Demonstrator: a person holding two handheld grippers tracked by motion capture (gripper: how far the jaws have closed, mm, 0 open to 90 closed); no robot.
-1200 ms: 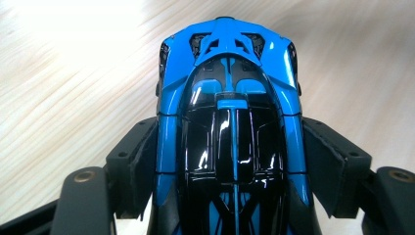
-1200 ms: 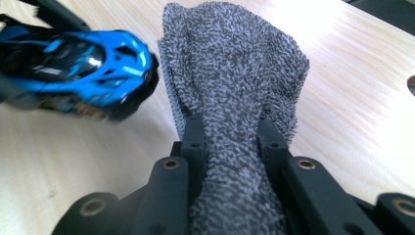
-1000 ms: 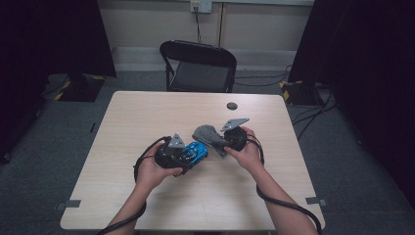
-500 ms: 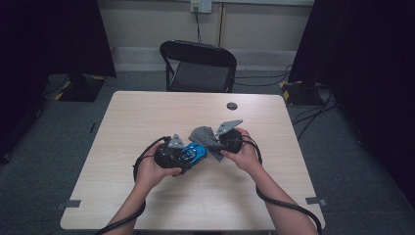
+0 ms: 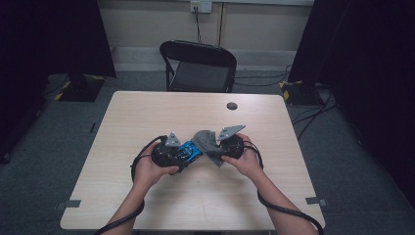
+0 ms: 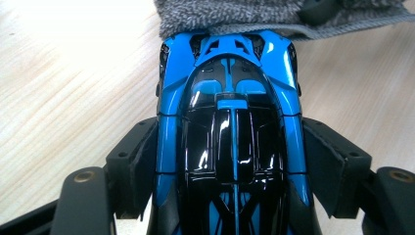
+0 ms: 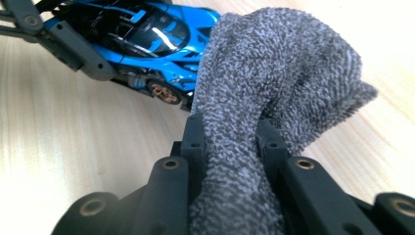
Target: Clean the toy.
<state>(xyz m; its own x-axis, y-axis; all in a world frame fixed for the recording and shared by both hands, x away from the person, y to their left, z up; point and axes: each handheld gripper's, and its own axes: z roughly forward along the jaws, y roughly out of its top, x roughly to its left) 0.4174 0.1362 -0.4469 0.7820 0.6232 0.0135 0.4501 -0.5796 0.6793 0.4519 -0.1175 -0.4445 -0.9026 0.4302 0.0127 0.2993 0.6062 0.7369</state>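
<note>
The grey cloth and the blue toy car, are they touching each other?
Touching. In the left gripper view the grey cloth lies over the end of the blue toy car; the right gripper view shows the cloth pressed against its side, no gap.

No lettering legible anywhere in the scene.

No brand, number or label can be read on the blue and black toy car (image 6: pixel 230 122), the grey cloth (image 7: pixel 274 83) or the black jaws of either gripper; the pale wooden table (image 5: pixel 147 112) carries no print, and the wall socket (image 5: pixel 201 6) at the far side is too small and dim to show any marking.
</note>
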